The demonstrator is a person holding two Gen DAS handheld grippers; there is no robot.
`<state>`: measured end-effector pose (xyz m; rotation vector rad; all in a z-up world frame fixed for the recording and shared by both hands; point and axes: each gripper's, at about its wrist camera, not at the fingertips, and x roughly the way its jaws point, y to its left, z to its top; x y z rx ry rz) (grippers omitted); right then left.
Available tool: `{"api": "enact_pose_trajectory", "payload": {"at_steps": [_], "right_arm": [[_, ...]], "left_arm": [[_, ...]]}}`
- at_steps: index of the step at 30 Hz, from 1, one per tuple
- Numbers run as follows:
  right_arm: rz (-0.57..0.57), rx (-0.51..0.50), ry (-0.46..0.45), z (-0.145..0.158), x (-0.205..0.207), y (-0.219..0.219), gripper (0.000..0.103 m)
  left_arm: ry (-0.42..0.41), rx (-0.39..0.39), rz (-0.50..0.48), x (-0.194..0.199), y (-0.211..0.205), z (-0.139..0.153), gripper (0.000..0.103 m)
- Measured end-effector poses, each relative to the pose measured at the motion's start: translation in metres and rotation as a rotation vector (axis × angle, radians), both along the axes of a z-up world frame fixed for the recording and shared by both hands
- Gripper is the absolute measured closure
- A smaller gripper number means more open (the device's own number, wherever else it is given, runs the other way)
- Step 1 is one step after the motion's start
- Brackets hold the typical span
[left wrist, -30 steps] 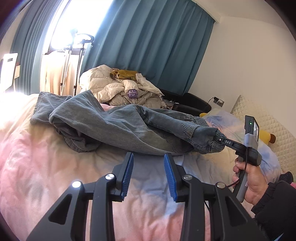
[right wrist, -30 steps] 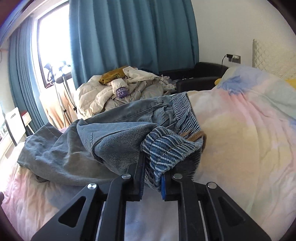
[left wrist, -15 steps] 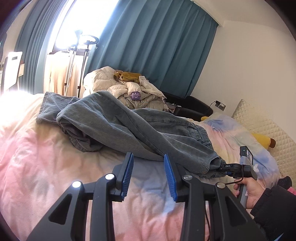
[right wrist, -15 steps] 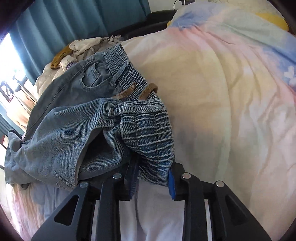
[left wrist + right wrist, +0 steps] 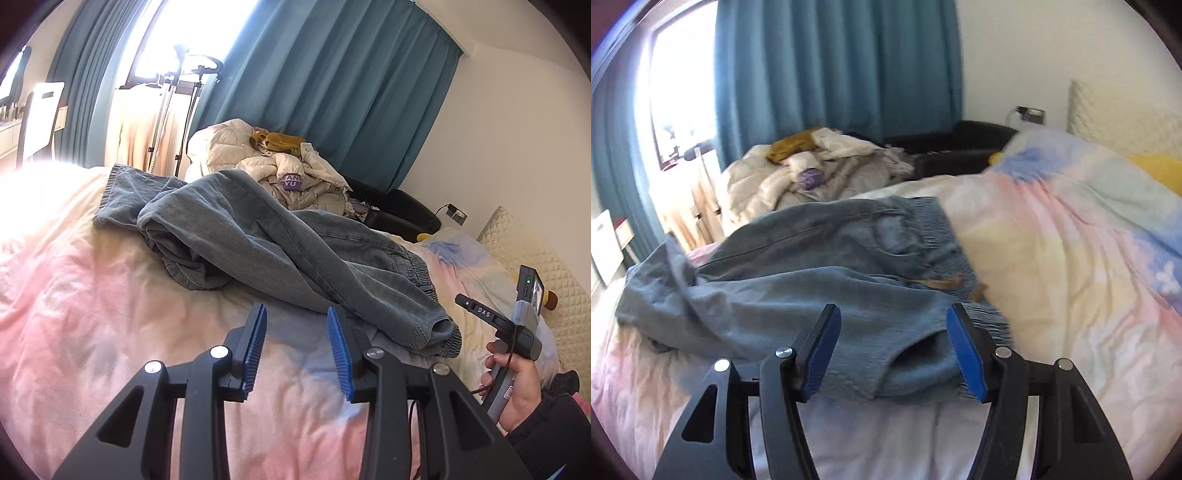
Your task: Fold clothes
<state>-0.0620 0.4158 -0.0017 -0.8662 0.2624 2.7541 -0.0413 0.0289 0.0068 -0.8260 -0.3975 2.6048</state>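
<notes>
Lying crumpled across the middle of the pastel bedspread (image 5: pixel 92 317), the grey-blue jeans (image 5: pixel 280 243) stretch from about ten o'clock toward four. The right gripper (image 5: pixel 893 350) is opening, its jaws wide; the elastic waistband (image 5: pixel 982 321) sits between its pads, untouched. The left gripper (image 5: pixel 295 347) hovers at six o'clock, jaws half apart, empty. A heap of pale clothes (image 5: pixel 266 166) lies at twelve o'clock.

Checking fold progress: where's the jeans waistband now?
Jeans waistband lies on the pastel duvet, right of centre in the right wrist view, just beyond the opening right gripper.
</notes>
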Motion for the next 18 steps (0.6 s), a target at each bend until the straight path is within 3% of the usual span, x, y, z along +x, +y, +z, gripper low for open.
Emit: {"api": "enact_pose_trajectory", "payload": {"at_steps": [4,7,14,18], "right_arm": [[0.246,-0.013,0.044,-0.01,-0.035,-0.065,0.042],[0.351,0.018,0.073,-0.021,-0.062,-0.11,0.042],[0.478,-0.001,0.081,-0.054,-0.123,-0.164,0.042],[0.527,0.048,0.083,-0.067,-0.139,-0.182,0.042]], "left_arm": [[-0.015,0.006,0.057,-0.008,-0.011,-0.002,0.068],[-0.07,0.042,0.066,-0.017,-0.014,-0.014,0.068],[-0.148,0.028,0.065,-0.04,-0.011,-0.04,0.068],[-0.183,0.052,0.055,-0.054,-0.011,-0.051,0.068]]}}
